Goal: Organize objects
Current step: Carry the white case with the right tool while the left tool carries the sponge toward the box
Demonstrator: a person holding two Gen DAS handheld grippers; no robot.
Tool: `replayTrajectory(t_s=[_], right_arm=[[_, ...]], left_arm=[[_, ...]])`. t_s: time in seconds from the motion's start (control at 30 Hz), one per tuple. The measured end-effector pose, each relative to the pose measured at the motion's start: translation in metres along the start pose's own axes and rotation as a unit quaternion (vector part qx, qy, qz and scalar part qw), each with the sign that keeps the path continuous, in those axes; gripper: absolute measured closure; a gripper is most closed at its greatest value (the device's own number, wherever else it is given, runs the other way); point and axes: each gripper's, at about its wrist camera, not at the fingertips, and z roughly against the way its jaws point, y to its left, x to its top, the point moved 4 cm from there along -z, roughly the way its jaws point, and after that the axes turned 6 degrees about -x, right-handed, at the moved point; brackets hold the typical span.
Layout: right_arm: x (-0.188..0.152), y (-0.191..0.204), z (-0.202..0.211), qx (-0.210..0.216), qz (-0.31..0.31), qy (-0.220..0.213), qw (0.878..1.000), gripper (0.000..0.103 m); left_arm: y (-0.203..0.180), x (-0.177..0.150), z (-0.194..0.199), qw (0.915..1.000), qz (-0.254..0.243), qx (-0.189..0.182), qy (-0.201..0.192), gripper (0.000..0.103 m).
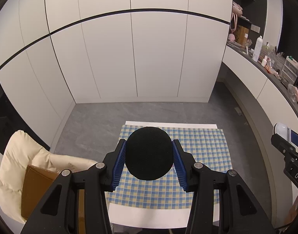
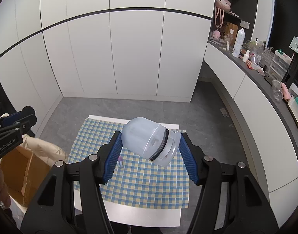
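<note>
Black foam ball (image 1: 149,154), frame centre: soft, light; my left gripper (image 1: 149,159) clamps its sides. Right gripper (image 2: 151,148) clamps translucent plastic dome-lidded container (image 2: 149,140), slick.

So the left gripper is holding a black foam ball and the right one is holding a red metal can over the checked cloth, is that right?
Not quite. The right gripper holds a translucent plastic container, frosted white with a dark seal ring, not a red metal can; the right wrist view shows it. The rest stands: the left gripper holds the black foam ball, both over the checked cloth.
</note>
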Motion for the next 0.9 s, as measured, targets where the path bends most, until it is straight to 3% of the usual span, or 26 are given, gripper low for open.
replayTrajectory(t_s=[0.57,0.9], right_arm=[[-0.07,0.007,0.037,0.007,0.002,0.014,1.0,0.041],[-0.131,0.025,0.072,0.025,0.001,0.029,0.999,0.041]], left_arm=[[0.008,-0.072,0.048,0.9995,-0.017,0.021,-0.015,0.056],[0.025,-0.133,0.075,0.9999,0.011,-0.01,0.008,0.056]])
